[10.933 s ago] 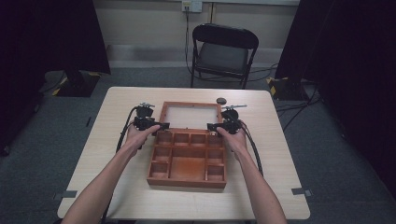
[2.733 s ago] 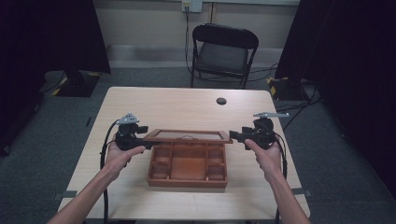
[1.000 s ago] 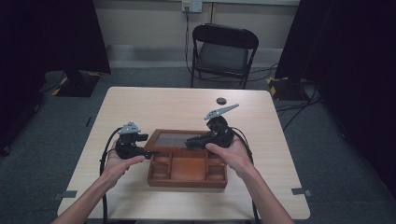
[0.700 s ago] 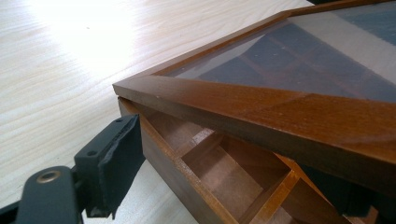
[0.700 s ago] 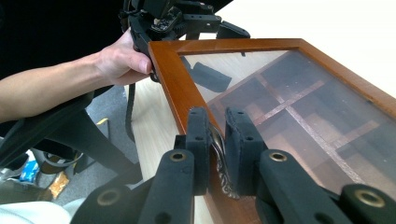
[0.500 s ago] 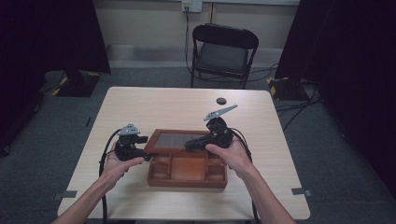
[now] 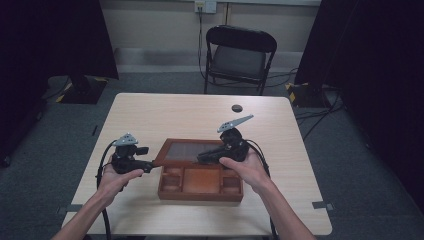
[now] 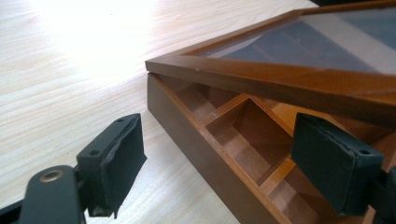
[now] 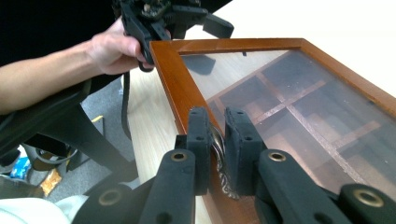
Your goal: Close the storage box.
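Right claw [image 9: 216, 154] is pinching the small metal clasp [image 9: 219, 158] on the front edge of the glass-paned lid [image 9: 289, 107], jaws pressed tight on it, and that grip looks like the handle by which the lid is carried on its hinge. Seen from the high view, the wooden compartment box [image 7: 200, 182] sits on the worktop [image 7: 165, 112] near the person's edge, with the lid [image 7: 187, 150] held at a low slant above the dividers, neither thrown back nor down. Left claw [image 8: 224, 154] is spread, its pads on either side of the box's near corner and touching nothing; one pad is out over the worktop, the other over a compartment [image 8: 252, 135]. My read is that it waits there to steady the box if the lid's swing drags it. In the high view the left claw [image 7: 150, 164] sits just at the lid's left corner. A small dark disc [image 7: 236, 107] lies well apart, toward the far edge.
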